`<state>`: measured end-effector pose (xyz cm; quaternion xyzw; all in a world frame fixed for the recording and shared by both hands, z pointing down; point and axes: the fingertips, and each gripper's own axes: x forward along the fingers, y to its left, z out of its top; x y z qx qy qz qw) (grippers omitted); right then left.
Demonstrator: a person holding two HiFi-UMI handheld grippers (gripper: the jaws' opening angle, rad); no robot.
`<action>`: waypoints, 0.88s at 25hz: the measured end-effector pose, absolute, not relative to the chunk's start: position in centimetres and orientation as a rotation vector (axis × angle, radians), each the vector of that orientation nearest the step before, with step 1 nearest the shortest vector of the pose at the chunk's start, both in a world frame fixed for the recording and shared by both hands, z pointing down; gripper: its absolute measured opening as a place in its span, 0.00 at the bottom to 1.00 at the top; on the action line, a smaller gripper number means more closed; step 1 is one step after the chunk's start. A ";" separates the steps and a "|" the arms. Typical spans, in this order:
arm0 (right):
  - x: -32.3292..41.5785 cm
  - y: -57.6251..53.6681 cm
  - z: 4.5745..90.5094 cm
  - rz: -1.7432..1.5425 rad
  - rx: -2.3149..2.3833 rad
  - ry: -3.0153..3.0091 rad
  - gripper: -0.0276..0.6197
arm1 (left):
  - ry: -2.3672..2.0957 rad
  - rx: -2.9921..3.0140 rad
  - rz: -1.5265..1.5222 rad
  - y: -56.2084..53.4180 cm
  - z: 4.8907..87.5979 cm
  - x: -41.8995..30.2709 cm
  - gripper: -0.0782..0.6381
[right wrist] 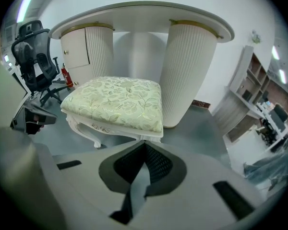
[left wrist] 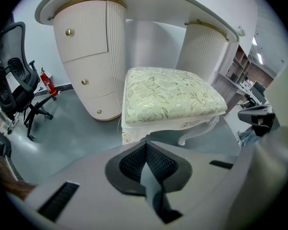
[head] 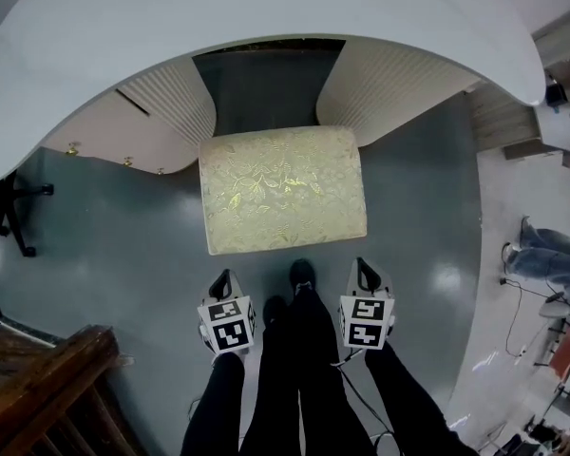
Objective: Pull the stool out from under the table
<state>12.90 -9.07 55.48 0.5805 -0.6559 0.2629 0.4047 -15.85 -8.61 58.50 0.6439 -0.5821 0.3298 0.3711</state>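
Observation:
The stool (head: 283,188) has a pale green leaf-patterned cushion and white carved legs. It stands on the grey floor in front of the white table (head: 266,8), its far edge at the gap between the two ribbed pedestals. Both grippers are held near my legs, short of the stool's near edge and touching nothing. The left gripper (head: 223,275) is shut and empty, with the stool (left wrist: 170,95) ahead of its closed tips (left wrist: 145,145). The right gripper (head: 364,266) is also shut and empty, and the stool (right wrist: 117,102) sits just beyond its tips (right wrist: 144,145).
My dark-trousered legs (head: 304,369) stand between the grippers. A black office chair (left wrist: 14,80) and a red fire extinguisher (left wrist: 49,84) are to the left. A brown wooden piece (head: 38,378) fills the lower left. Shelving (right wrist: 249,95) and cables are to the right.

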 end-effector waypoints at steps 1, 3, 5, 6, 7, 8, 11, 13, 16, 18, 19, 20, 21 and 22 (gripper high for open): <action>12.9 -9.0 55.2 0.661 1.458 -1.660 0.05 | -1.491 1.653 0.843 -8.6 58.2 -15.8 0.12; 12.6 -9.0 54.6 0.657 1.438 -1.674 0.05 | -1.486 1.652 0.843 -8.6 57.8 -15.9 0.12; 12.2 -9.0 54.0 0.659 1.419 -1.686 0.05 | -1.485 1.651 0.845 -8.6 57.4 -16.1 0.12; 11.9 -9.0 53.7 0.662 1.414 -1.692 0.05 | -1.486 1.650 0.845 -8.6 57.2 -16.2 0.12; 11.7 -9.1 53.4 0.664 1.411 -1.697 0.05 | -1.488 1.650 0.845 -8.7 56.9 -16.3 0.12; 11.6 -9.2 53.1 0.666 1.409 -1.698 0.05 | -1.488 1.650 0.844 -8.7 56.7 -16.3 0.12; 11.4 -9.3 52.6 0.667 1.403 -1.692 0.05 | -1.486 1.658 0.834 -9.0 55.8 -16.3 0.12; 11.3 -9.3 52.4 0.668 1.400 -1.686 0.05 | -1.487 1.667 0.824 -9.3 55.2 -16.2 0.12; 11.3 -9.2 52.2 0.685 1.399 -1.673 0.05 | -1.487 1.676 0.817 -9.7 54.5 -16.3 0.12; 11.3 -9.3 52.1 0.700 1.404 -1.667 0.05 | -1.483 1.680 0.820 -10.1 54.3 -16.2 0.12; 11.3 -9.3 52.1 0.705 1.405 -1.665 0.05 | -1.481 1.680 0.823 -10.2 54.2 -16.3 0.12; 11.3 -9.3 52.1 0.710 1.406 -1.661 0.05 | -1.480 1.678 0.823 -10.3 54.1 -16.3 0.12; 11.2 -9.2 52.0 0.715 1.404 -1.658 0.05 | -1.481 1.673 0.820 -10.4 54.1 -16.4 0.12; 11.1 -9.1 52.0 0.721 1.399 -1.655 0.05 | -1.483 1.666 0.813 -10.4 54.0 -16.4 0.12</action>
